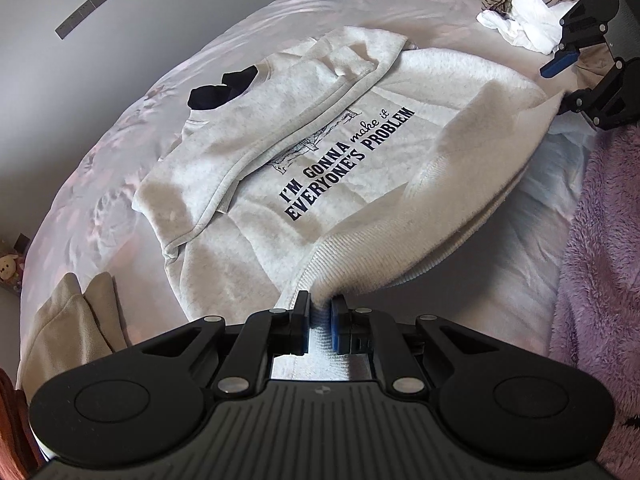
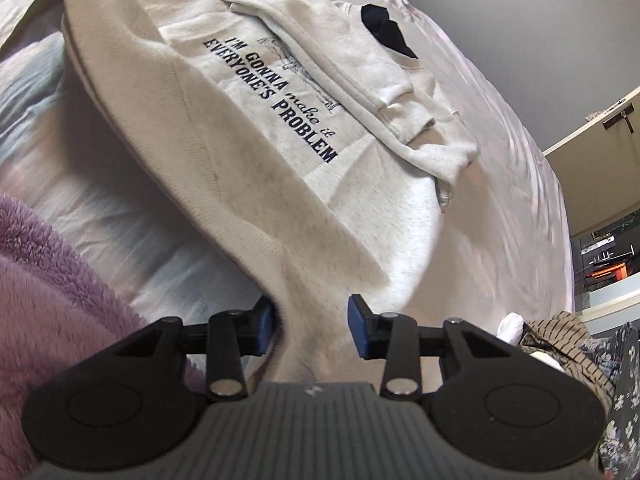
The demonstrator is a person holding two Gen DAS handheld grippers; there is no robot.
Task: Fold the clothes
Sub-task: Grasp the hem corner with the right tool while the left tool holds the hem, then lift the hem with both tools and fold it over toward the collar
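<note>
Lying on the bed [image 1: 120,92], grey sweatshirt [image 1: 248,152], sleeves folded in. Left gripper [image 1: 319,320] pinches its near hem corner tight. Right gripper [image 2: 311,328], jaws parted, hem corner bunched between, grip unclear. Purple blanket [image 1: 600,260] right.

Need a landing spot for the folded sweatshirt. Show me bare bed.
Free: bedspread beyond the sweatshirt toward the wall. Crowded: clothes pile at one corner, purple blanket along the near edge, beige garment.
</note>
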